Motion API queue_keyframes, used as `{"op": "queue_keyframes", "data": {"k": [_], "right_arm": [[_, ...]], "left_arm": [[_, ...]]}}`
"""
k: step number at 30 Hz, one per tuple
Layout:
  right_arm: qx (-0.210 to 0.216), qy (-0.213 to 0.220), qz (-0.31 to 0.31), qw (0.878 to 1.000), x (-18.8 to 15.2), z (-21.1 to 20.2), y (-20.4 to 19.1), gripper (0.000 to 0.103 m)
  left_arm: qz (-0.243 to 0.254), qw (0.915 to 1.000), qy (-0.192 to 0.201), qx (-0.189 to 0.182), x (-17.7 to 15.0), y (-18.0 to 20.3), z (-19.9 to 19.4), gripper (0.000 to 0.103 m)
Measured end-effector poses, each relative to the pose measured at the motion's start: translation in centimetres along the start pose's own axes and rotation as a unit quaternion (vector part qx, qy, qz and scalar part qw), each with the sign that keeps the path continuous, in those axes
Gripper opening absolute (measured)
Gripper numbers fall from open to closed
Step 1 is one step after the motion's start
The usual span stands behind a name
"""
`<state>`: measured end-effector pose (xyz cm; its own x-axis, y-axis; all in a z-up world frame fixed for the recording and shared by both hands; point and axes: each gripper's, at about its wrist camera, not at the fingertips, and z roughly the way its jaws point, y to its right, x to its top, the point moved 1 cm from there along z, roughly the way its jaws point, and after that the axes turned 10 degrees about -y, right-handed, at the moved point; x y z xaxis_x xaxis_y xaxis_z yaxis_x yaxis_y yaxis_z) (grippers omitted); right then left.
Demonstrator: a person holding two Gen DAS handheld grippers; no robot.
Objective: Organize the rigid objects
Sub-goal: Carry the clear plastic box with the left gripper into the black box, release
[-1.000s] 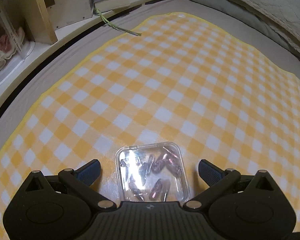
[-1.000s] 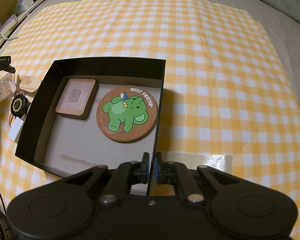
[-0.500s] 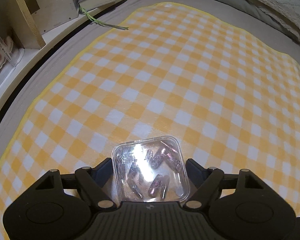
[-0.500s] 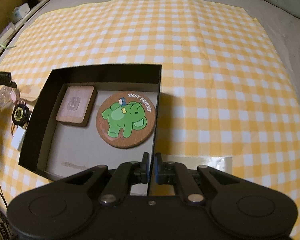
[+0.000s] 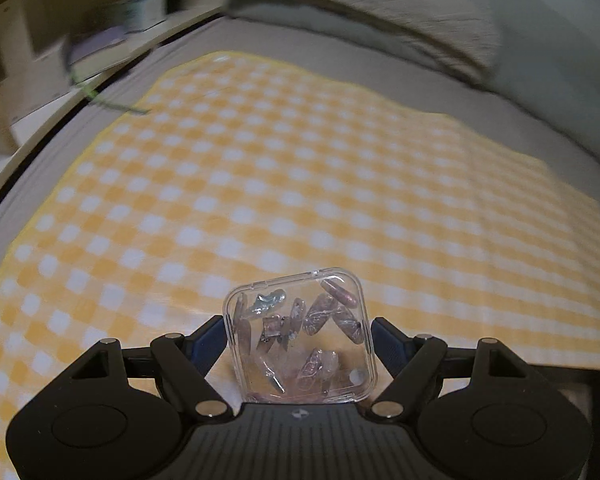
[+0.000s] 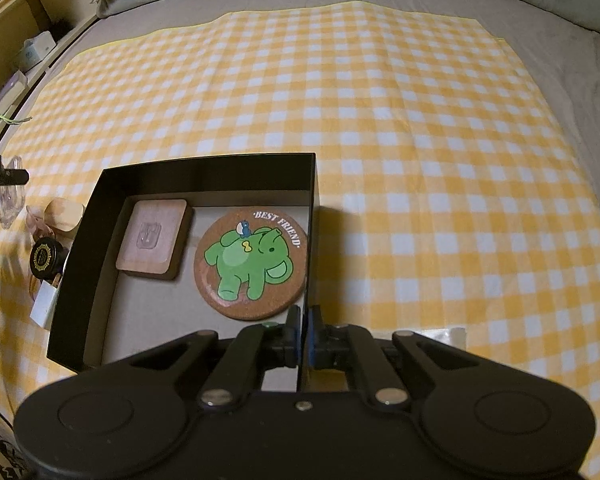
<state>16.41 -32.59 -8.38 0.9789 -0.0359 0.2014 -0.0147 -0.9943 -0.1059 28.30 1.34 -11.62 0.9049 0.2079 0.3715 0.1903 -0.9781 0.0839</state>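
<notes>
Clear plastic case (image 5: 300,332) of small purplish pieces sits between the two fingers of your left tool (image 5: 298,340) in the left wrist view, its sides against the blue pads (image 5: 208,338), so that tool is clamped on the case and carries it above the yellow checked cloth (image 5: 300,184); the cloth below is blurred. Beyond the cloth's far edge lie the grey bed (image 5: 380,68) and, off to the case's far left, wooden shelving (image 5: 60,40). In the right wrist view, your right tool (image 6: 303,330) is pinched tight on the right wall of the black box (image 6: 204,172), one finger inside and one outside. Taking the box as the landmark: inside it, a round cork coaster with a green elephant (image 6: 250,266) lies against the right wall, and a square wooden coaster (image 6: 154,242) lies flat beside it, toward the left wall. Just outside the left wall sit a small wooden piece (image 6: 62,216), a black round item with gold print (image 6: 46,258) and a white tag (image 6: 44,306). Further left, at the edge of the view, you can see the same clear case in the left tool's fingertip.
</notes>
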Motion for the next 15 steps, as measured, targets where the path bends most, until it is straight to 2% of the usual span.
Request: {"op": "queue_keyframes", "data": {"k": [6,10,15], "right_arm": [[-0.004,0.000,-0.003,1.000,-0.1,-0.1,-0.1,0.004],[-0.004,0.000,-0.003,1.000,-0.1,0.0,-0.2,0.004],[-0.005,0.000,-0.005,1.000,-0.1,0.1,-0.3,0.004]], "left_arm": [[0.052,0.9966,0.010,-0.063,-2.1,3.6,-2.8,0.079],[0.093,0.9901,-0.002,-0.104,-4.0,6.7,-4.0,0.079],[0.141,0.9801,-0.029,-0.136,-6.8,10.2,-4.5,0.079]]}}
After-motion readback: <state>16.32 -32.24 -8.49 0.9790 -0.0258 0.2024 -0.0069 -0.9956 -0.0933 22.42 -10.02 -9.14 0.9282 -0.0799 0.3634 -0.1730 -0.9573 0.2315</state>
